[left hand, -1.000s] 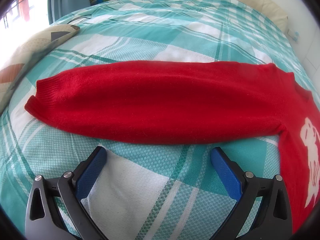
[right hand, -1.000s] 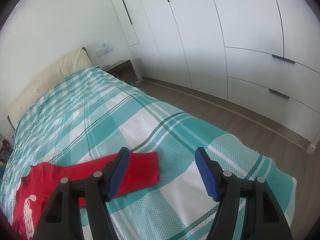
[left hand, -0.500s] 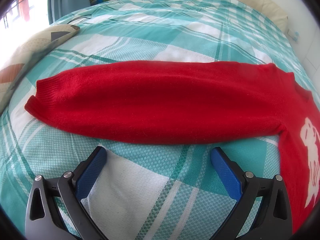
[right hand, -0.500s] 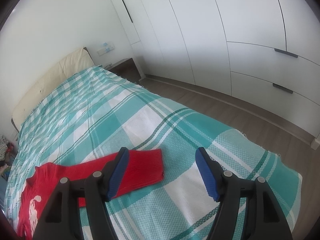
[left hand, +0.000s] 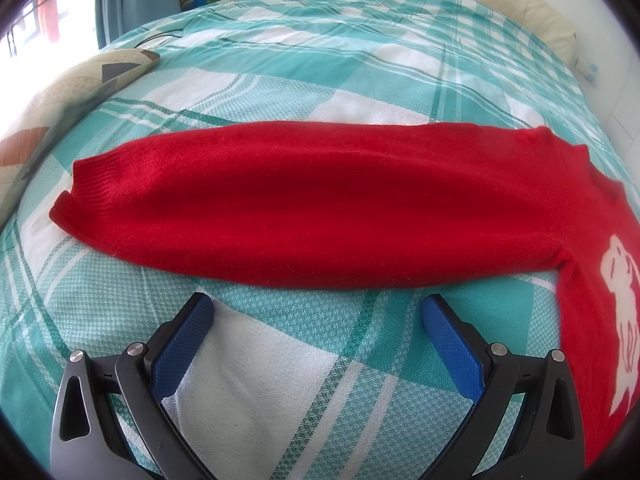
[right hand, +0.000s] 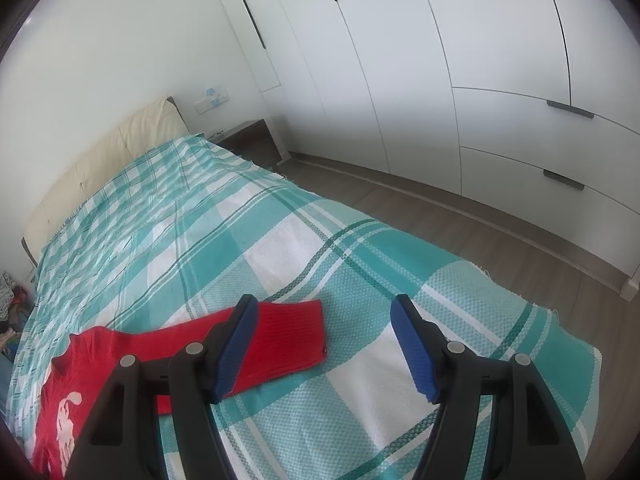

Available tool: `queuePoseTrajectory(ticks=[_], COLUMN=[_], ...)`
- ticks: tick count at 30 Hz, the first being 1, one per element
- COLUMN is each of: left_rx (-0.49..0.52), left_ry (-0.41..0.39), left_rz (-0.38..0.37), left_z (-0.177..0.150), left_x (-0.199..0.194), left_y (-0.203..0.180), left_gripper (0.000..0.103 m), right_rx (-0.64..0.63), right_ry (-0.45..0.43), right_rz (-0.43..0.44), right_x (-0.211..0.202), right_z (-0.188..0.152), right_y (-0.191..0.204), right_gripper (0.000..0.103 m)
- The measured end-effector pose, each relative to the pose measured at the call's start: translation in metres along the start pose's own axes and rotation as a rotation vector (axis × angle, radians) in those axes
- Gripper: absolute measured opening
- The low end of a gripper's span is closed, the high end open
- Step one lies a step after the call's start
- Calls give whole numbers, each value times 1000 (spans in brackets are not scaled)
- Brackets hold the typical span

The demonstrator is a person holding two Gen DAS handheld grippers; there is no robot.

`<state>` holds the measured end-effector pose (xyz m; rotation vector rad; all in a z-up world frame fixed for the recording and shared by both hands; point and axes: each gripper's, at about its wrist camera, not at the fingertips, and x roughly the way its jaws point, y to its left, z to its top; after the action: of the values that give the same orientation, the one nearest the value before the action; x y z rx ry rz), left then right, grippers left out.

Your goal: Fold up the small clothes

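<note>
teal-and-white checked bedspread (left hand: 280,360) covers the bed, with white wardrobe doors (right hand: 440,80) and wood floor (right hand: 440,216) beyond. on it lies a red sweater (left hand: 320,208) spread flat; one sleeve stretches across my left view, its ribbed cuff (left hand: 92,188) at the left, a white animal motif (left hand: 624,320) on the body at the right. my left gripper (left hand: 316,320) hovers just short of that sleeve, jaws wide and holding nothing. my right gripper (right hand: 322,328) sits above the other cuff (right hand: 296,336), jaws likewise wide and holding nothing.
</note>
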<state>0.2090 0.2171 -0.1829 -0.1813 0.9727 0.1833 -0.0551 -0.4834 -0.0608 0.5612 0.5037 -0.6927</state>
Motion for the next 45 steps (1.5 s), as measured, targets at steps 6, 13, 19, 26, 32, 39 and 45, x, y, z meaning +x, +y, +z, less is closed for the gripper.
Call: queuePoseTrajectory(ticks=[6,13,19,26,32,39,45], left_rx=[0,0,0,0,-1,-1,-1], left_ry=[0,0,0,0,0,0,0], left_rz=[0,0,0,0,0,0,0], left_z=[0,0,0,0,0,0,0], left_x=[0,0,0,0,0,0,0], left_y=[0,0,0,0,0,0,0], left_gripper=[103,103,103,103,103,103,103], right_rx=[-5,-11,-18,-19,-24,-22,-22], right_ry=[5,10,14,15,17,17,19], right_rz=[-8,-4,2,5,7,8,10], right_x=[2,4,6,6,6,6,7], right_z=[-1,-1,-1,-2,-4,-4,-5], right_y=[0,1,4,5,7,8,8], right_gripper=[68,68,68,68,68,68,68])
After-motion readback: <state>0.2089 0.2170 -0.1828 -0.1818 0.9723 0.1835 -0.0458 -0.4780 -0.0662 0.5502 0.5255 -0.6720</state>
